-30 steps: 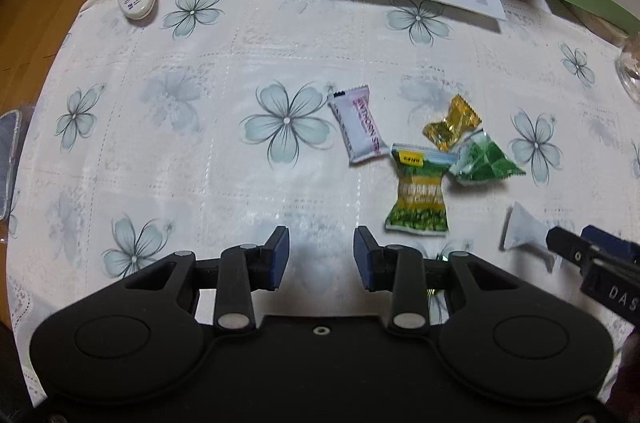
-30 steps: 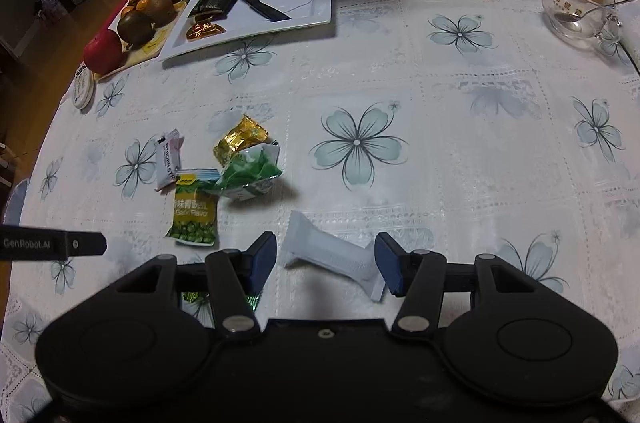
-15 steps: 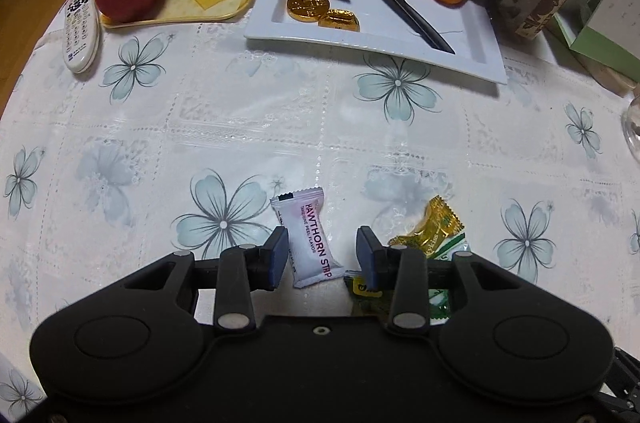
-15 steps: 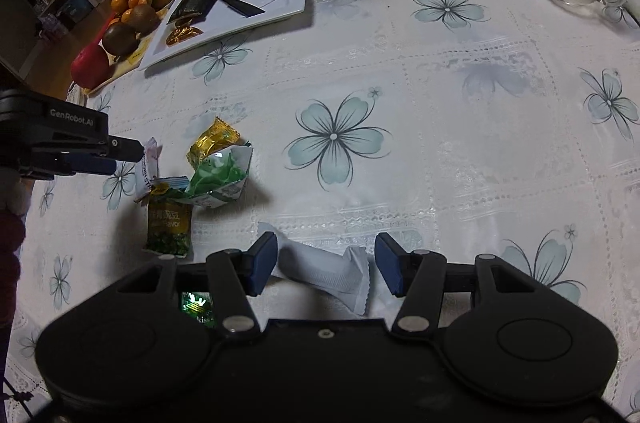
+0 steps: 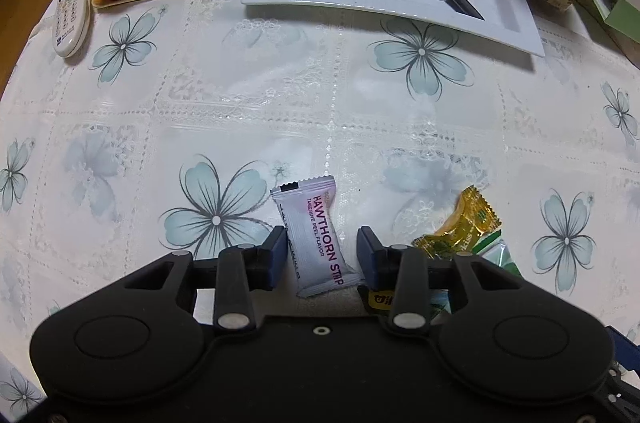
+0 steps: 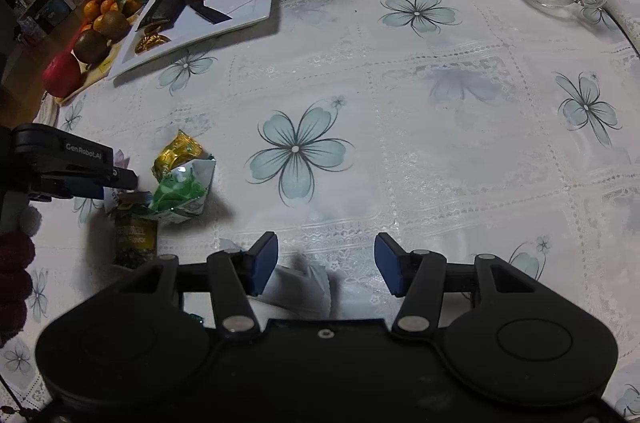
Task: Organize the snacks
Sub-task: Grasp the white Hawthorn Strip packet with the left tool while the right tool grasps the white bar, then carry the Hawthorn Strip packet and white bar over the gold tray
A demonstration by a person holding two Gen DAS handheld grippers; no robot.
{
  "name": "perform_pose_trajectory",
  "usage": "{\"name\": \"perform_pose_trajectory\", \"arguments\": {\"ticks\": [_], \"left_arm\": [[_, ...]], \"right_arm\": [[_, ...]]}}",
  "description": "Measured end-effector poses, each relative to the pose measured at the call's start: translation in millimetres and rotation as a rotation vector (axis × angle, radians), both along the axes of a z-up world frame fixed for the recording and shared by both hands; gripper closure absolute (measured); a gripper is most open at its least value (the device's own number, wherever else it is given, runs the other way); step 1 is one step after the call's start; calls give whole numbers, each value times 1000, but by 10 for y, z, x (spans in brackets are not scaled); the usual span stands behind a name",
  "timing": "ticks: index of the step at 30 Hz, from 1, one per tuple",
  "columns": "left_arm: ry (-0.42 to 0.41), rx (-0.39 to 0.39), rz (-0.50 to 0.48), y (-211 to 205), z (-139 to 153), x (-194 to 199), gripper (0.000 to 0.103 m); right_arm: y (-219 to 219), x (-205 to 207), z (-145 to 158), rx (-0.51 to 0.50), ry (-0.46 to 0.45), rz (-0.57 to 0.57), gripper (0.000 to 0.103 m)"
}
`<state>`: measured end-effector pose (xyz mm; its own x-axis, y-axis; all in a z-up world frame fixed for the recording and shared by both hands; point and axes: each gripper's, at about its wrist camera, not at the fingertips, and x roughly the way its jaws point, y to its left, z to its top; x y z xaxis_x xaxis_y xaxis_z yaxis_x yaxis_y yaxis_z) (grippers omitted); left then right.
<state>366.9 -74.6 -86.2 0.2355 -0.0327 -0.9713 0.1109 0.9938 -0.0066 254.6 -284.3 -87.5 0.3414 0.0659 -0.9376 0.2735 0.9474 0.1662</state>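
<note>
Pointing steeply down, left gripper (image 5: 322,255) fingers straddle hawthorn strip (image 5: 316,241) unclamped; right gripper (image 6: 326,265) likewise over white packet (image 6: 304,283)

White pkt (image 6: 300,285) half hidden behind claw (image 6: 326,263)

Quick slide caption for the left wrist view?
Left gripper open around the hawthorn strip on the floral tablecloth.

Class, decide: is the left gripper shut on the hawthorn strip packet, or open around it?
Open. The left gripper straddles the hawthorn strip packet, with a gap visible beside its right pad.
</note>
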Motion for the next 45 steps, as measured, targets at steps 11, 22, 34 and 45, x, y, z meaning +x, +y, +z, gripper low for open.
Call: {"name": "perform_pose_trajectory", "arguments": {"ticks": [11,22,34,45], "left_arm": [[49,-23,10,110,42,-184,72],[77,-23,10,236,152,-362,72],[103,-33,10,342,42,-338,68],[60,13,10,254,89,-361,76]], "right_arm": [[54,-194,223,61,20,158,47],[273,-181,236,-42,-59,276,38],[527,-114,-114,-152,-33,391,36],[429,-122,-66,-131,-22,359,79]]}}
